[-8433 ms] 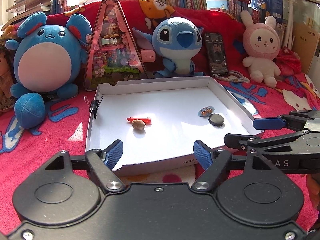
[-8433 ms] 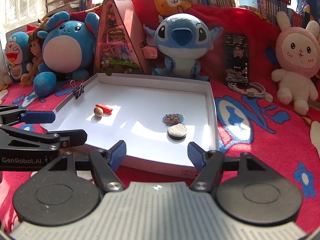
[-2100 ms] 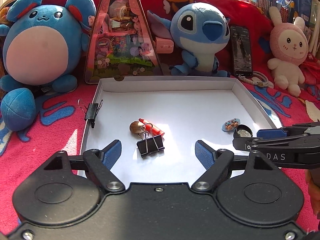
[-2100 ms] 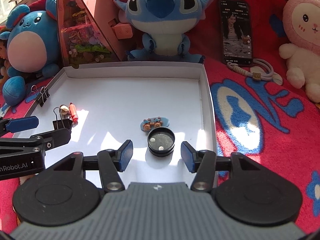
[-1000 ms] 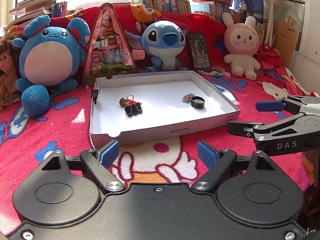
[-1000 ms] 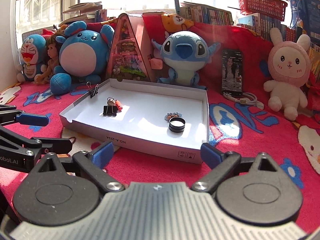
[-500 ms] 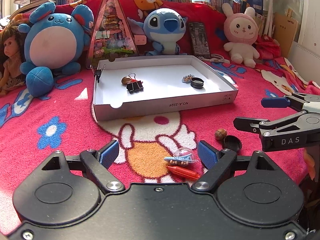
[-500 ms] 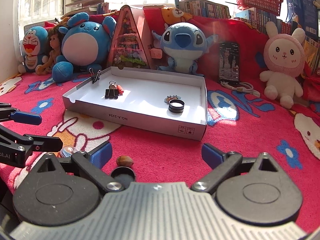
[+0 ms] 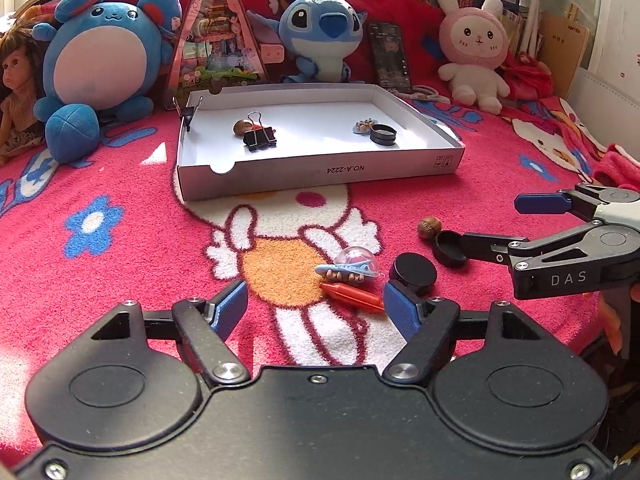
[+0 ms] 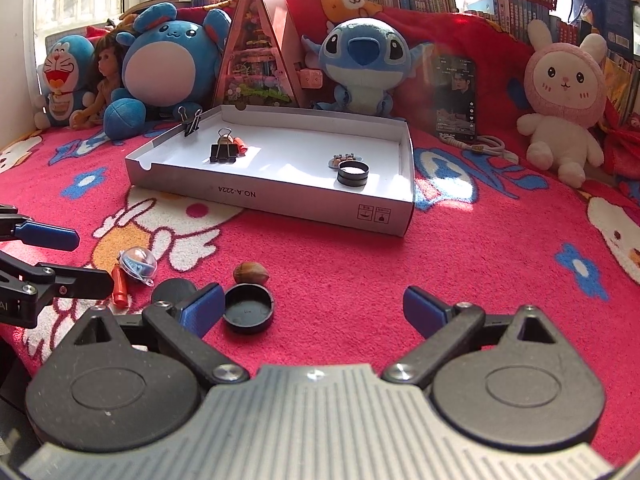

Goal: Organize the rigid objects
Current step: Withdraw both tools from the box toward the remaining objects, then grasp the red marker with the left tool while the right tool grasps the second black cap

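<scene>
Right now the loose pieces lie on the red patterned fleece blanket (image 9: 120, 264), on the near side of the shallow white cardboard tray (image 9: 320, 168), which serves as the landmark. Already inside the tray are a black binder clip (image 9: 260, 138) with a brown nut beside it toward the tray's left, and a black ring-shaped cap (image 9: 383, 135) toward its right.

The left gripper (image 9: 316, 306) has its blue pads apart with nothing between them, and the jaws are closing. Just ahead of it and slightly toward its right finger lies a slim red crayon-like stick (image 9: 352, 295). The stick's long axis runs mostly across the gripper's line of approach, angled a little, so the pads would meet its ends rather than its sides unless the wrist turns. Touching the stick on the tray side is a small blue toy with a clear dome (image 9: 352, 266), and a flat black disc lid (image 9: 414, 272) sits just beside the right pad.

The right gripper (image 10: 310, 308) stands wide apart and empty. An upturned black round cap (image 10: 249, 307) rests just beside its left finger, with a brown acorn-shaped nut (image 10: 251, 273) next to the cap on the tray side. By my reading, the left hand is nearer the stick and the right hand nearer the cap and nut.
</scene>
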`<action>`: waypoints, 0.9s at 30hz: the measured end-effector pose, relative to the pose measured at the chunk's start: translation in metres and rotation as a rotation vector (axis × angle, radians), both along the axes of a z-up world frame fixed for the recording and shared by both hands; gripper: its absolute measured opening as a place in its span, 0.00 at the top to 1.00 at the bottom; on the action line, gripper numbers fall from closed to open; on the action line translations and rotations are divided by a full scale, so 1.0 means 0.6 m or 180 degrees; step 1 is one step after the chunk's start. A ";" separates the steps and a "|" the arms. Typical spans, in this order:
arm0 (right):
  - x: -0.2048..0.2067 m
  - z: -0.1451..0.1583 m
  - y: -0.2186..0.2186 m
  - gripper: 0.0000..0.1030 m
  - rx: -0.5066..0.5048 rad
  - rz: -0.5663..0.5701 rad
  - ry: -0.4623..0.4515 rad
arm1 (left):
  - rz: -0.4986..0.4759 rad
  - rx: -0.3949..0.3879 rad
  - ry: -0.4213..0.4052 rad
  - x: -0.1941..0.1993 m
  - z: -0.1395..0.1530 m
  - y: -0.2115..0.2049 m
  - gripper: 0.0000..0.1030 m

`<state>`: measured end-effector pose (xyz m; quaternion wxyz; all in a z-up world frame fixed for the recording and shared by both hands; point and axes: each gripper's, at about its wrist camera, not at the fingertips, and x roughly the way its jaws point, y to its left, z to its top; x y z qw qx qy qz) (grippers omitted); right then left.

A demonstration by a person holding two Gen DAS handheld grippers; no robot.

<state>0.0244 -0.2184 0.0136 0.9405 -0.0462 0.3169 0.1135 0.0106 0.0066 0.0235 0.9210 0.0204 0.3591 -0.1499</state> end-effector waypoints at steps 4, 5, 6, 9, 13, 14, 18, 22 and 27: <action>-0.003 -0.006 0.005 0.03 -0.0010 0.0040 0.0037 | -0.0060 0.0064 -0.0001 -0.003 -0.006 -0.009 0.33; -0.004 -0.007 0.007 0.03 -0.0016 0.0047 0.0044 | -0.0071 0.0076 0.0011 -0.004 -0.008 -0.012 0.34; -0.004 -0.009 0.009 0.03 -0.0024 0.0057 0.0049 | -0.0080 0.0081 0.0030 -0.004 -0.010 -0.013 0.37; -0.007 -0.012 0.014 0.04 -0.0049 0.0099 0.0060 | -0.0110 0.0117 0.0027 -0.008 -0.016 -0.019 0.39; -0.009 -0.015 0.021 0.05 -0.0088 0.0151 0.0060 | -0.0141 0.0172 -0.0021 -0.011 -0.016 -0.026 0.43; -0.010 -0.016 0.023 0.06 -0.0091 0.0160 0.0061 | -0.0147 0.0170 -0.0022 -0.011 -0.017 -0.027 0.43; -0.009 -0.019 0.027 0.11 -0.0098 0.0175 0.0072 | -0.0167 0.0161 -0.0027 -0.012 -0.017 -0.031 0.48; -0.009 -0.020 0.032 0.16 -0.0100 0.0204 0.0077 | -0.0154 0.0134 -0.0028 -0.010 -0.018 -0.032 0.50; -0.008 -0.021 0.036 0.22 -0.0092 0.0212 0.0063 | -0.0131 0.0115 -0.0033 -0.005 -0.019 -0.032 0.55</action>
